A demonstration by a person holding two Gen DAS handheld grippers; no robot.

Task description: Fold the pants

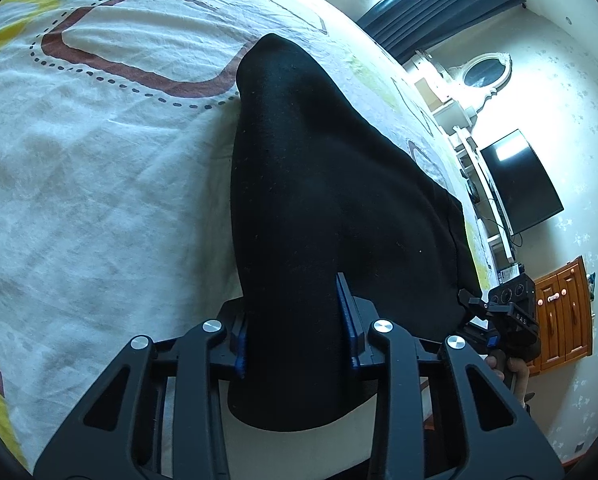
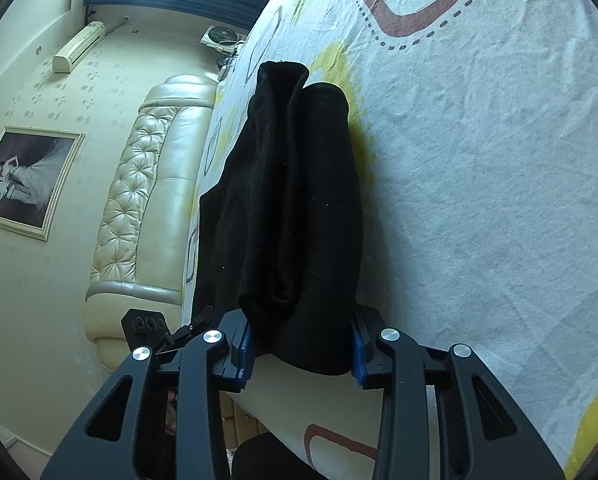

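Pants [image 1: 319,200], black, lie on the bed [image 1: 99,180], near its edge, one end lifted. The left gripper [image 1: 295,344] and right gripper [image 2: 301,354] each pinch a thick bunch of that end between their fingers. Likely mid-fold: next, carry the held end over toward the far end, evenly.
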